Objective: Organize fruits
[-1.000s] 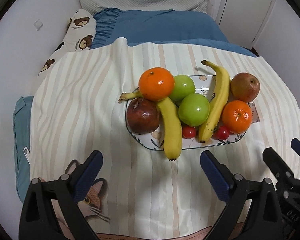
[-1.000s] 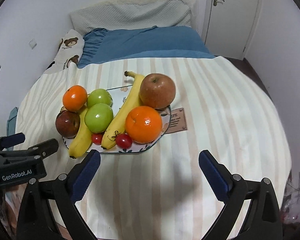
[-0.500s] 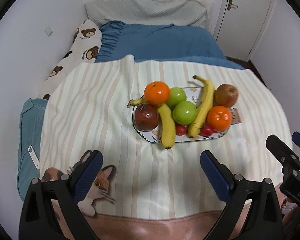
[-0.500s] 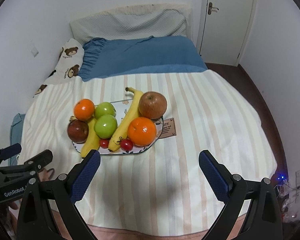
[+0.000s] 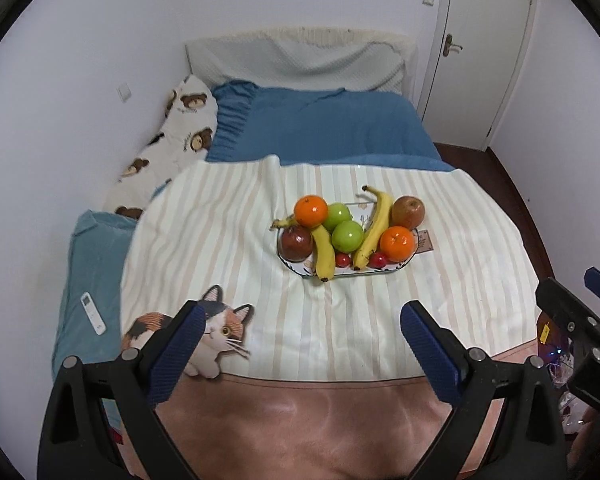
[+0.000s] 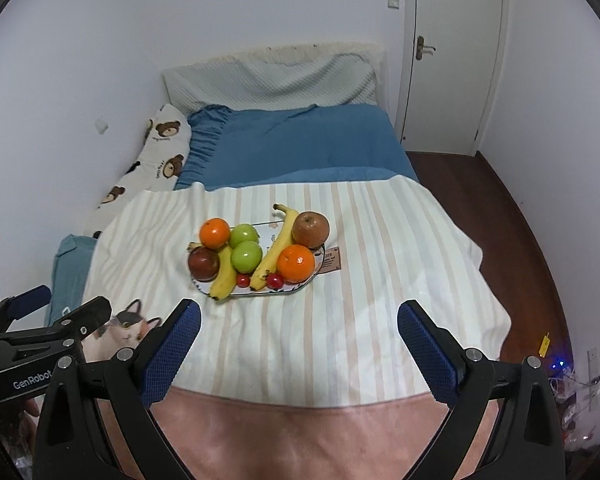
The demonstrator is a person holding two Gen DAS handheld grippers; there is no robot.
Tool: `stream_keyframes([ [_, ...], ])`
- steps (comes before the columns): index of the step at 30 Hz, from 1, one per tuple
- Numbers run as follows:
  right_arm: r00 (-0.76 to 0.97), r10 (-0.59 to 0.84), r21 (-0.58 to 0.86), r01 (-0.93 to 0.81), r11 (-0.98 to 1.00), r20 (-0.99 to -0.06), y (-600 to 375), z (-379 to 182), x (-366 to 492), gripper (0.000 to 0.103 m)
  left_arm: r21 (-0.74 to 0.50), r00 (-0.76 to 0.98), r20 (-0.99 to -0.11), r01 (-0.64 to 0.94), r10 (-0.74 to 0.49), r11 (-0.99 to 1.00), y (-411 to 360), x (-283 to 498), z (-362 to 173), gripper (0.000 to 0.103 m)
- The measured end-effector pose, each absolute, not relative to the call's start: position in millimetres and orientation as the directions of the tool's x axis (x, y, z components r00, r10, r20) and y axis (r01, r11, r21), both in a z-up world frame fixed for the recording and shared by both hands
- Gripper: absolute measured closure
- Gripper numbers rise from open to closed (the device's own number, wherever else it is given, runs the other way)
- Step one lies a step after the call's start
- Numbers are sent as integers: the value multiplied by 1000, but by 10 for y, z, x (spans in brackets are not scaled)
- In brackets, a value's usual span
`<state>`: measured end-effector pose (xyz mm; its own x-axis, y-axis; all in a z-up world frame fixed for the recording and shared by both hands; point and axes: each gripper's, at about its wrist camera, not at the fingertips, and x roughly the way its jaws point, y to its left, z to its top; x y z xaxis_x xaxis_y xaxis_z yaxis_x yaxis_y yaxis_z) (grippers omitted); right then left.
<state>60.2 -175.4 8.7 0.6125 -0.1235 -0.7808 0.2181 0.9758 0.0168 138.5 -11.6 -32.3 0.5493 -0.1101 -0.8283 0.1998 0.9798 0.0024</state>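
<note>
A white patterned plate (image 5: 404,267) sits on the striped blanket (image 5: 220,240) on the bed; the right wrist view shows the plate too (image 6: 296,289). It holds two oranges (image 5: 311,211), two green apples (image 5: 347,236), two bananas (image 5: 325,250), a dark red apple (image 5: 296,244), a red-yellow apple (image 5: 408,212) and two cherry tomatoes (image 5: 342,260). My left gripper (image 5: 302,322) is open and empty, well back from the plate over the bed's foot. My right gripper (image 6: 298,320) is open and empty, equally far back.
A bear-print pillow (image 5: 172,140), a blue quilt (image 5: 320,128) and a grey pillow (image 5: 296,60) lie beyond the plate. A white remote (image 5: 92,313) lies on the teal cover at left. A door (image 6: 452,52) and wooden floor (image 6: 540,240) are at right.
Both grippers have pulled back and up from the plate, so the fruit looks smaller and farther. Both stay open and empty. The fruit has not moved.
</note>
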Motion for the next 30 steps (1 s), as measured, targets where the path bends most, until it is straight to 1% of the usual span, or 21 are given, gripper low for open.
stream_keyframes([
  [9, 670, -118, 16, 191, 981, -733, -1599, 677, 99, 2, 3, 599, -791, 200, -120, 980, 1, 1030, 85, 3],
  [16, 685, -110, 22, 180, 983, -720, -1524, 899, -88, 2, -1, 607, -785, 191, -119, 982, 85, 909, 214, 3],
  [22, 677, -113, 28, 193, 981, -727, -1528, 895, -107, 2, -7, 601, -790, 191, -122, 982, 89, 902, 196, 3],
  [26, 667, -116, 32, 205, 978, -736, -1573, 740, 6, 1, -5, 601, -791, 180, -114, 984, 75, 991, 96, 3],
  [28, 665, -129, 25, 216, 976, -736, -1597, 631, 83, 1, 8, 601, -792, 181, -105, 983, 39, 1066, 4, 0],
  [30, 659, -133, 23, 222, 975, -740, -1622, 519, 164, 1, 15, 597, -796, 181, -98, 983, 12, 1138, -82, 0],
])
